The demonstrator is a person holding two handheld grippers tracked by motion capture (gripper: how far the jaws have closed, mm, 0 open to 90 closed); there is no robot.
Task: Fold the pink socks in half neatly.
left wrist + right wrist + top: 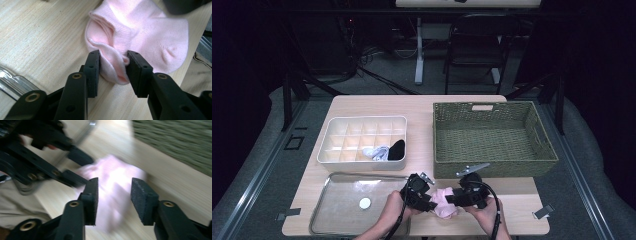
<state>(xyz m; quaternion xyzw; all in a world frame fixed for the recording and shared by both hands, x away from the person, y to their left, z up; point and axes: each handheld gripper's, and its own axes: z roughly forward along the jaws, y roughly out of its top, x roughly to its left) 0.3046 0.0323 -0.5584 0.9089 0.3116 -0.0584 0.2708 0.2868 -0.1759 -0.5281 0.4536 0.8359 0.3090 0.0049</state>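
A small pale pink ankle sock point(140, 37) lies bunched on the light wooden table point(377, 107), near its front edge, between the two hand-held grippers. In the left gripper view its folded cuff end sits between the left gripper's point(113, 72) two black jaws — both pads are against the fabric, pinching a fold of it, with the rest of the sock spread out beyond the jaw tips. In the high view the left gripper point(428, 200) comes at the sock point(445, 202) from the left and the right gripper point(451, 199) from the right, each held in a hand at the bottom edge.

The right gripper view is blurred by motion: the right gripper's point(114, 200) jaws stand partly apart, the sock point(112, 180) shows as a pale smear between and beyond them, and the pads do not appear to press on it. The left gripper point(75, 170) shows farther off there, at the sock's other side.

Just left of the sock lies a shallow clear tray with a metal rim point(324, 205), holding a small white round disc point(365, 203). Behind it stands a cream plastic organiser box with a grid of compartments point(362, 121); its front right cells hold a white-and-grey rolled sock point(377, 153) and a black one point(397, 150) beside it. To the right of the box, behind the grippers, sits a large olive-green woven basket point(492, 162).
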